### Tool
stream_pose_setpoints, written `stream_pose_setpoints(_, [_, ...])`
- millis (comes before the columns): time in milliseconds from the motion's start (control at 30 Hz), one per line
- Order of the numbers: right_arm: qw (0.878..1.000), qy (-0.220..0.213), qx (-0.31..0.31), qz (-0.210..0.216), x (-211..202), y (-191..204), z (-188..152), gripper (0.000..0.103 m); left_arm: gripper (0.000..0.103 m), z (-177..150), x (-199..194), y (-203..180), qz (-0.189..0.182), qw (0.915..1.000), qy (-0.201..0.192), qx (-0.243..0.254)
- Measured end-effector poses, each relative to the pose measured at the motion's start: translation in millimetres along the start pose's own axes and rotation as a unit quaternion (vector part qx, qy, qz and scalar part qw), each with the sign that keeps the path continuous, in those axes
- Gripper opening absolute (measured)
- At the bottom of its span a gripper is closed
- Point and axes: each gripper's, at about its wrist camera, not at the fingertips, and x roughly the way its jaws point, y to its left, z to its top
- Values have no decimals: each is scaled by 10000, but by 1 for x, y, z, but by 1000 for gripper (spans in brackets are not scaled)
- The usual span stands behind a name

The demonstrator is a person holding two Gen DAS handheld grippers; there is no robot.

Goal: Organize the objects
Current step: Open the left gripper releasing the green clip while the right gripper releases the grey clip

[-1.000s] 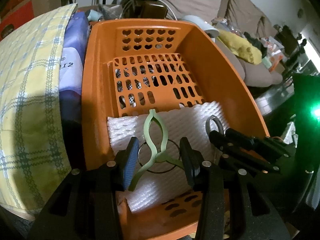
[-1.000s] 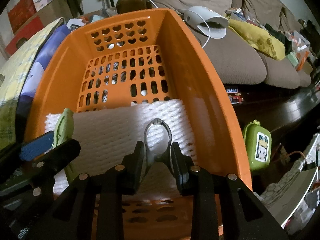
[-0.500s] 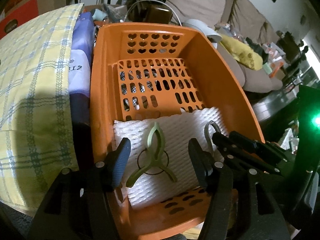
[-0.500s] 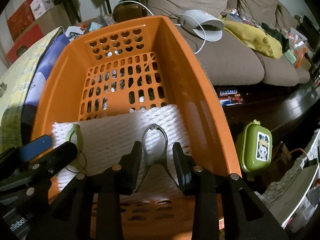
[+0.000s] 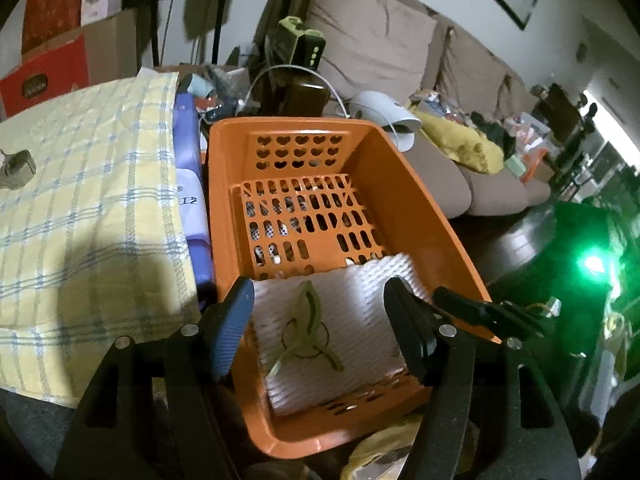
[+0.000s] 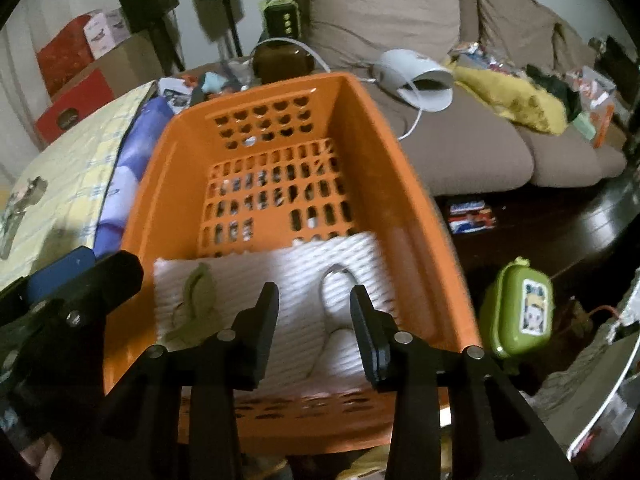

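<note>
Now both clips lie on the white foam sheet (image 5: 352,320) in the orange basket (image 5: 416,208), the green clip (image 5: 306,326) beneath the opening left gripper (image 5: 320,328) and the grey clip (image 6: 334,312) beneath the opening right gripper (image 6: 314,328), neither pinched, so the drop looks finished and fetching another item seems next.

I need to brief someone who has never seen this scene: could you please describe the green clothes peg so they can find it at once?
Look into the orange basket; a white foam sheet covers its near end. The green clothes peg lies on that sheet's left part. The grey peg beside it differs only in colour.
</note>
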Motion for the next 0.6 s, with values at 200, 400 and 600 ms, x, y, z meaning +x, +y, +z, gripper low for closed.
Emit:
stream_pose_setpoints(200, [9999, -7, -136, -65, 1, 11, -5, 37, 64, 0, -21, 0, 277, 9987, -374, 220])
stream_pose_setpoints(400, [9998, -99, -126, -94, -5, 14, -11, 37, 64, -2, -35, -8, 468, 9954, -610, 574])
stream_pose_setpoints(600, [9990, -370, -208, -165, -20, 22, -10, 44, 64, -6, -42, -5, 361, 9960, -654, 488])
